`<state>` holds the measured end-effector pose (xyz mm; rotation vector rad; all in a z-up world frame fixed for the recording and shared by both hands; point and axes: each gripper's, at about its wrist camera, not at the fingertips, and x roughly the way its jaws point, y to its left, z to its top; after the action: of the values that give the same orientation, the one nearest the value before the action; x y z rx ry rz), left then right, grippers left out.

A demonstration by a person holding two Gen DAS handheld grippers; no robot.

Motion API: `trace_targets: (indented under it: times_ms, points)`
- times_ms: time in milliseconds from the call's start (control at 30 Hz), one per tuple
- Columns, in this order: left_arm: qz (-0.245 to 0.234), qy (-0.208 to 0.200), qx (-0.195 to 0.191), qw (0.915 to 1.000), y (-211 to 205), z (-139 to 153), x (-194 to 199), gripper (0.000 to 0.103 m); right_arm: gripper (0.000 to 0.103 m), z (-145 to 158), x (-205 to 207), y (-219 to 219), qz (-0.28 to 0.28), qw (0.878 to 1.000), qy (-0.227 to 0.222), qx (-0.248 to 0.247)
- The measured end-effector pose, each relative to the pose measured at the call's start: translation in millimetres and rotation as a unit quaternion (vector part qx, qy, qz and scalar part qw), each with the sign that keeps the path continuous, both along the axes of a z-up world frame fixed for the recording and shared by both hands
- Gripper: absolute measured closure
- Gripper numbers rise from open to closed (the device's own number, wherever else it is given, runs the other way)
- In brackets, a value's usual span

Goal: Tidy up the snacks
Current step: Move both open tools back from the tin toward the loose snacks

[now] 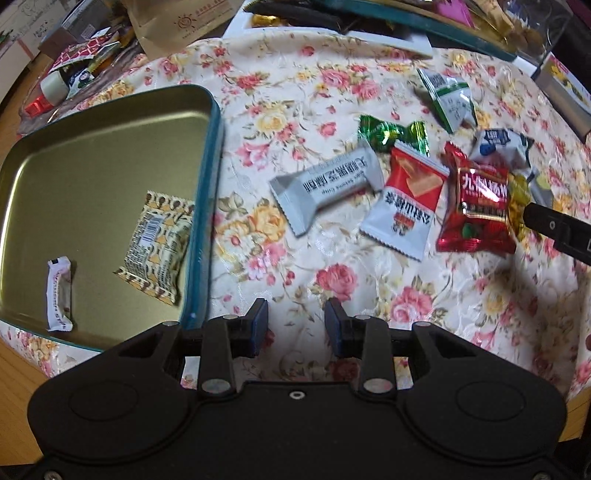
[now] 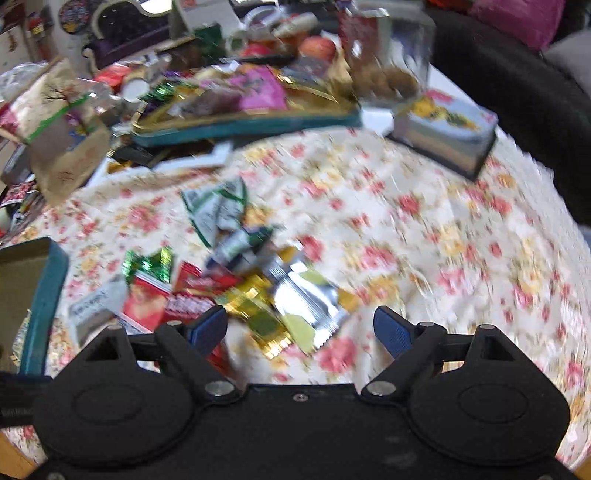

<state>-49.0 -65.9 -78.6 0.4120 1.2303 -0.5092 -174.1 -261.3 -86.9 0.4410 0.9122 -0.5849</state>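
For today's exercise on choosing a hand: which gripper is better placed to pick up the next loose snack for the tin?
Probably the right gripper: open wide, right over the gold and silver packets. The left gripper hangs over bare cloth beside the tin.

1. Grey-white snack packet (image 1: 327, 186), right of the open tin (image 1: 207, 206): black Chinese characters, seen upside down, with a small English line that seems to read "Black Sesame Crisp".
2. Red-and-white packet (image 1: 402, 206), farther right of the tin: black Chinese characters, upside down.
3. Dark red packet (image 1: 476, 206), farthest right of the tin: large white Chinese characters beginning "九".
4. Patterned packet (image 1: 157, 243) inside the tin: a barcode and fine print, too small to read.
5. Brown paper bag (image 1: 184, 26), beyond the tin: a sun logo with small print, unreadable.
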Motion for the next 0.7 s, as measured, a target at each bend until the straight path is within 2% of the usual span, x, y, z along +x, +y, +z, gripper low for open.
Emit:
trace_targets:
  times_ms: [133, 300, 400, 533, 700]
  points:
    - [-0.021, -0.019, -0.01, 0.9995, -1, 0, -8, 0.06, 0.012, -12, -4, -1, 0.006, 1.0, 0.016, -0.013]
    - [-0.019, -0.037, -0.042, 0.9983, 8, 0, -11, 0.057, 0.01, -23, -8, -1, 0.011, 0.999, 0.03, -0.014]
    - [-0.034, -0.061, -0.053, 0.9962, 12, -2, -17, 0.053, 0.012, -27, -9, 4, 0.024, 0.998, 0.032, -0.043]
    - [-0.026, -0.09, -0.08, 0.9924, 21, -5, -23, 0.049, 0.01, -30, -14, 6, 0.019, 0.998, 0.017, -0.056]
    - [-0.021, -0.122, -0.097, 0.9877, 25, -9, -33, 0.048, 0.003, -35, -18, 11, 0.009, 0.997, -0.006, -0.078]
